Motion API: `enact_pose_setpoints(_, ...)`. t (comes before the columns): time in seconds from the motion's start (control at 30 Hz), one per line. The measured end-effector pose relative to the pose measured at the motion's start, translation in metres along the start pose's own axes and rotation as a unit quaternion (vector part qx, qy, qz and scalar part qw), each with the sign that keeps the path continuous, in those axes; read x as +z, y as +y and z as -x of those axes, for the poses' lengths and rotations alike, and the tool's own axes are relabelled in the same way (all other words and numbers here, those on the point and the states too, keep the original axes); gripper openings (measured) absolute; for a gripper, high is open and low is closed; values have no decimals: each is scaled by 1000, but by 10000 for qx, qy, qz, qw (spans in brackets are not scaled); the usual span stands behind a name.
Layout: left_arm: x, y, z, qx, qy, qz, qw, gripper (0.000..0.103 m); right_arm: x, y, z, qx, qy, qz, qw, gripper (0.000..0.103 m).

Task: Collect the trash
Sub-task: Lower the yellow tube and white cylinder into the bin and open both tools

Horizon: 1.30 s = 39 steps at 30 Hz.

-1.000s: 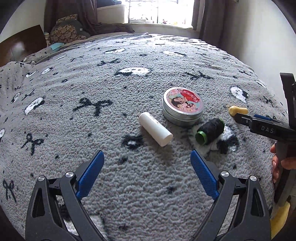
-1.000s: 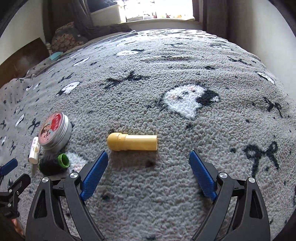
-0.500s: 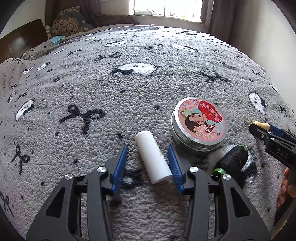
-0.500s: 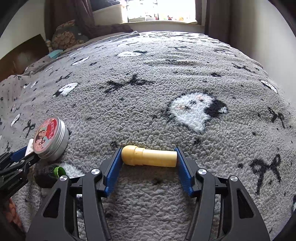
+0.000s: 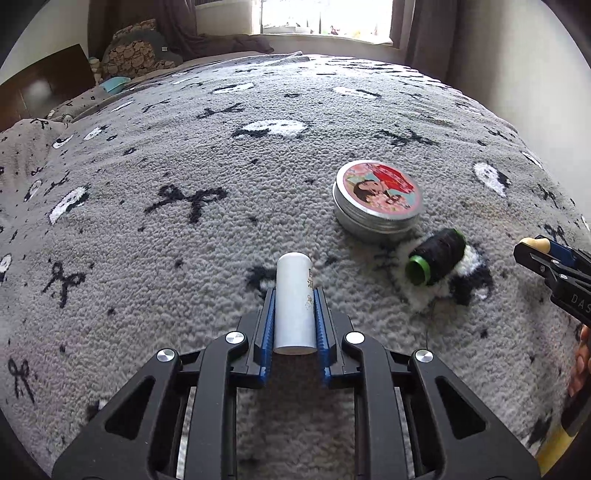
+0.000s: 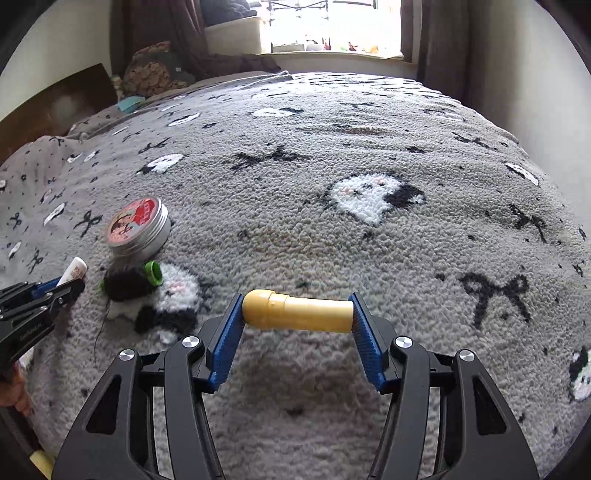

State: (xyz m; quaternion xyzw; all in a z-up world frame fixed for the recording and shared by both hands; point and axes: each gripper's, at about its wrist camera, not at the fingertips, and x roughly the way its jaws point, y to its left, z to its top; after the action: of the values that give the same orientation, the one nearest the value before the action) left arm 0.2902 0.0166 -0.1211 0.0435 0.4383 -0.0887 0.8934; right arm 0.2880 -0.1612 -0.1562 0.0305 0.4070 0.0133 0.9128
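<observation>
My left gripper [image 5: 294, 295] is shut on a white tube [image 5: 294, 302] that lies lengthwise between its blue pads, above the grey blanket [image 5: 147, 240]. My right gripper [image 6: 297, 306] is shut on a yellow tube [image 6: 297, 311], gripped end to end across the jaws. A round tin with a pink picture lid [image 5: 377, 201] and a black thread spool with a green end [image 5: 436, 256] lie on the blanket right of the white tube. In the right wrist view the tin [image 6: 138, 227] and spool [image 6: 129, 282] lie at the left, beside the left gripper [image 6: 70, 284].
The grey blanket with bow and ghost patterns [image 6: 369, 199] covers the whole bed. Pillows [image 5: 136, 55] lie at the far left by a dark headboard [image 5: 44, 88]. A window sill [image 5: 325, 35] and a wall [image 5: 517, 74] bound the far and right sides.
Both grippers moved forward and closed: the left one onto the white tube, the right one onto the yellow tube. The left turned so the tube lies along its fingers.
</observation>
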Motion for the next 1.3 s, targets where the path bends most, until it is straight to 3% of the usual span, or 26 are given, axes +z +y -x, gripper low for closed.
enact_pose_setpoints(0.2,-36,-16,40,-189,-163,-168,9995,18,-34,1,48,12,-250,241,9994,58)
enact_pose_setpoints(0.53,-96,-45,142,-367,-946,-275,9945,18,-92,4,154,114,-950,577,9937,58)
enact_pose_setpoints(0.7,-135,-64,170,-563,-998,-525,9920,18,-127,8,186,189,-1044,791,9912,58)
enact_pose_setpoints(0.9,-185,-76,178,-790,-776,-621,9919,18,-170,14,194,403,-757,837,9928,58)
enact_pose_setpoints(1.3,-260,-93,133,-1102,324,-575,9917,18,-245,22,151,636,402,617,9953,58)
